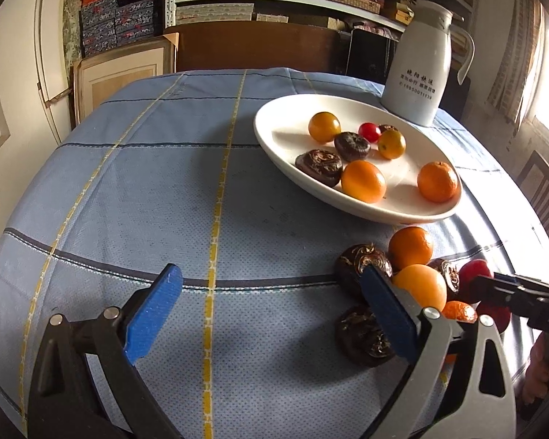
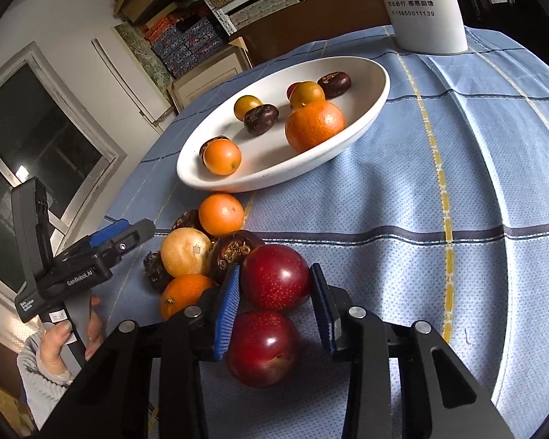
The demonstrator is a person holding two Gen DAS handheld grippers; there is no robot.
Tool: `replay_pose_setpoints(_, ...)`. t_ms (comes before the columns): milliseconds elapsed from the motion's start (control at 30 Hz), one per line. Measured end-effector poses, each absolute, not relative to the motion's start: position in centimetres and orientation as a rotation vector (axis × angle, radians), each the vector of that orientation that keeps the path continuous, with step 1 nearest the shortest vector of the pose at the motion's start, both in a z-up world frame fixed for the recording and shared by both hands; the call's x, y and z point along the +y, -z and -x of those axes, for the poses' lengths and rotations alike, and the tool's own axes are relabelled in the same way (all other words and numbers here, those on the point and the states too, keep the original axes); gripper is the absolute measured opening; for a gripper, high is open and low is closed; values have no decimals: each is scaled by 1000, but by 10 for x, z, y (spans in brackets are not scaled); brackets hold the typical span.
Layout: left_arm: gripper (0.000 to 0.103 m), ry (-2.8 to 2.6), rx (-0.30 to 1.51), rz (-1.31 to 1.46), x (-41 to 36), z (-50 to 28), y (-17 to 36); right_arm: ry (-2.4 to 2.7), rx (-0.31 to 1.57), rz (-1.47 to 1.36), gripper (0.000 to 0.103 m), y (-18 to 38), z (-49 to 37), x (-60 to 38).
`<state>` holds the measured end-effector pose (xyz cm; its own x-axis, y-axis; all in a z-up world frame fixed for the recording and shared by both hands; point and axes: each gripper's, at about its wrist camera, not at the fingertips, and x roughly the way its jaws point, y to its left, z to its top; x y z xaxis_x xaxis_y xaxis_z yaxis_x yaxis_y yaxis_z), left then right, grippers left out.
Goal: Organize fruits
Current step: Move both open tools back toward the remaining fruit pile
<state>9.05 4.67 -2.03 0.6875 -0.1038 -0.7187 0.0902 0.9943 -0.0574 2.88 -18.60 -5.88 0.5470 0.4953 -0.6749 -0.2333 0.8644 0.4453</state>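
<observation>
Right gripper (image 2: pixel 274 285) open around the far red plum (image 2: pixel 275 277), blue pads just beside its sides, not squeezing. Left gripper (image 1: pixel 271 300) wide open, holding nothing, over bare blue tablecloth (image 1: pixel 164 190). Loose fruit heap (image 2: pixel 201 248) near the white bowl (image 2: pixel 362 109) rim.

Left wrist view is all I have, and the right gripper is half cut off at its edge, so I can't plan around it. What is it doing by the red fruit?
Observer: The right gripper has its blue pads on either side of a red plum. I cannot tell whether they press it yet.
Operator: Only one red fruit there?
Observer: No. A second red plum lies on the tablecloth, further back between the fingers.
Operator: Anything crowding the first one?
Observer: A dark brown fruit touches it beside one pad.
</observation>
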Motion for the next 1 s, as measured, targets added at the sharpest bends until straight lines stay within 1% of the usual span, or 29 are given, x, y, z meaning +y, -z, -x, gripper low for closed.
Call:
replay_pose_setpoints(133,96,132,804,-32,34,-96,20,-416,845,-371,38,51,-28,-199)
replay_pose_setpoints(300,97,187,814,-96,14,-110,24,-393,854,-413,38,54,-32,-208)
replay_pose_setpoints(367,99,186,832,-80,15,-119,25,-397,853,-411,38,54,-32,-208)
replay_pose_setpoints(500,99,215,924,52,41,-128,33,-390,857,-425,38,55,-33,-211)
replay_pose_setpoints(700,98,47,845,12,66,-103,24,-393,848,-437,38,54,-33,-214)
replay_pose_setpoints(833,98,100,771,-34,51,-92,16,-396,834,-443,38,52,-32,-215)
replay_pose_setpoints(933,98,91,784,-142,33,-92,22,-396,834,-443,38,51,-32,-215)
replay_pose_setpoints(1000,98,92,803,-154,29,-96,26,-398,836,-440,38,51,-32,-214)
